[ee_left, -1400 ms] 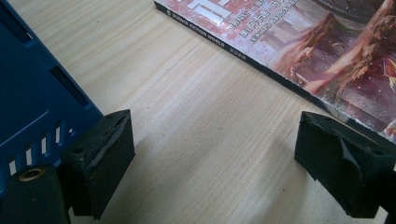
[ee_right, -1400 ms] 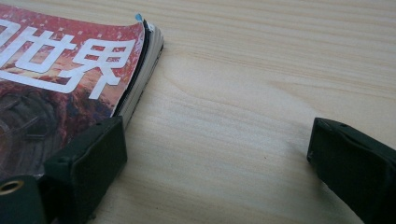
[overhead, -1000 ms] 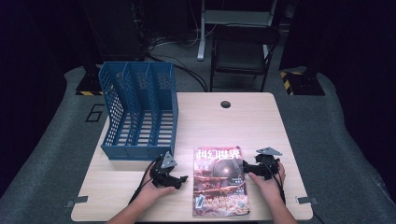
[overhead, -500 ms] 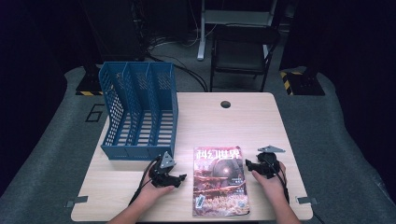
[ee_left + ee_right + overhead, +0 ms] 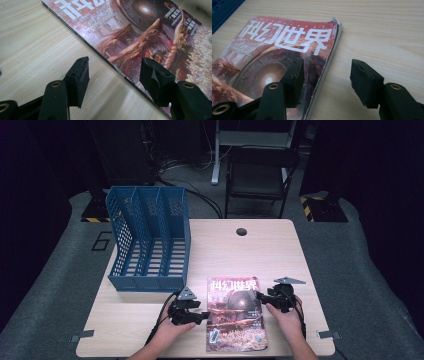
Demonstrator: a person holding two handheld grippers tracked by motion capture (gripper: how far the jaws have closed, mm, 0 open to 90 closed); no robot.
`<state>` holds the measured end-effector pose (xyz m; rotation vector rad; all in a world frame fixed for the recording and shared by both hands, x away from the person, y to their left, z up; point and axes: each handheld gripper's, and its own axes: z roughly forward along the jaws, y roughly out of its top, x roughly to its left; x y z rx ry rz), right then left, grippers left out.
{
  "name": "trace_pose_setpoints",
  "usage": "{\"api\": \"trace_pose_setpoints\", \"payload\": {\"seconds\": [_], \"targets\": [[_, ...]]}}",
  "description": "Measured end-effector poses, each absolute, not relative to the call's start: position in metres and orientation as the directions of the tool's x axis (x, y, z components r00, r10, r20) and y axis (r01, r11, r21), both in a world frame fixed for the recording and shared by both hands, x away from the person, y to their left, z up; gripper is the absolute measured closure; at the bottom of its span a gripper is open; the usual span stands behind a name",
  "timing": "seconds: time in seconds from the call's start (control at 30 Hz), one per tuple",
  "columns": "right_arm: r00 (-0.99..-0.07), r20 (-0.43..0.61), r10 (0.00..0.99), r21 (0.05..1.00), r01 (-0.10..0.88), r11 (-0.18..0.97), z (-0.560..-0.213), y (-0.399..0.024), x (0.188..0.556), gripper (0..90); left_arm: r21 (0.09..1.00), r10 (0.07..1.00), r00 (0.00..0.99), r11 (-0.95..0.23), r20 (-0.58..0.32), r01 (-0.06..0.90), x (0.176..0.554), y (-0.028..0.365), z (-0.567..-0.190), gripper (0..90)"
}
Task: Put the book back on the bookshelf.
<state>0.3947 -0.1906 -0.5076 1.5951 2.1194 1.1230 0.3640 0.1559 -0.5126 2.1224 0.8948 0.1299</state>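
High view: a thin, glossy magazine with a red science-fiction cover and white title characters (image 5: 235, 314) lies flat near the front edge of the pale wooden worktop (image 5: 260, 250), close in front of the person. A blue perforated plastic file rack with three upright slots (image 5: 148, 239) stands at the back left, well apart from the magazine and with nothing in it. The left hand-held gripper (image 5: 199, 316) sits at the magazine's left edge and the right hand-held gripper (image 5: 261, 297) at its right edge, one hand on each. Nothing has been lifted; the magazine rests fully on the wood.

Left gripper view: the two black jaws stand apart, having just been closing, and they straddle the magazine's (image 5: 140, 32) spine edge, one jaw over bare wood and the other over the cover. The pads do not press on it, so there is no grip yet.

Right gripper view: the jaws again stand apart after closing part of the way, one over the cover and one over the worktop (image 5: 387, 30), with the magazine's (image 5: 274, 52) page edge running between them. The corner near the title curls up slightly. No pad bears on the paper.

Judged from this, the work is at its very start: both grippers are placed for a two-sided pick-up. Left to do are clamping the edges, raising the magazine, and, most likely, standing it in one of the rack's slots.
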Motion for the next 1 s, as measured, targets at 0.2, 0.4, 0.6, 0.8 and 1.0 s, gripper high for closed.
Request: {"api": "trace_pose_setpoints", "payload": {"seconds": [0.2, 0.4, 0.6, 0.8, 1.0], "targets": [[-0.377, 0.247, 0.893, 0.703, 0.704, 0.103, -0.509, -0.183, 0.394, 44.4, 0.713, 0.643, 0.739, -0.423, -0.199, 0.56, 0.362, 0.151, -0.513, 40.3], [-0.384, 0.262, 0.885, 0.699, 0.708, 0.1, -0.513, -0.178, 0.394, 43.8, 0.713, 0.63, 0.756, -0.446, -0.178, 0.54, 0.356, 0.141, -0.517, 35.7], [-0.411, 0.247, 0.877, 0.692, 0.709, 0.138, -0.517, -0.17, 0.394, 42.4, 0.722, 0.612, 0.775, -0.463, -0.161, 0.515, 0.352, 0.135, -0.52, 34.8], [-0.4, 0.26, 0.879, 0.687, 0.716, 0.123, -0.517, -0.172, 0.393, 42.2, 0.727, 0.599, 0.79, -0.483, -0.134, 0.489, 0.349, 0.127, -0.522, 32.7], [-0.397, 0.26, 0.88, 0.685, 0.719, 0.122, -0.517, -0.17, 0.391, 40.6, 0.733, 0.612, 0.782, -0.477, -0.118, 0.484, 0.342, 0.121, -0.524, 29.0]]}}
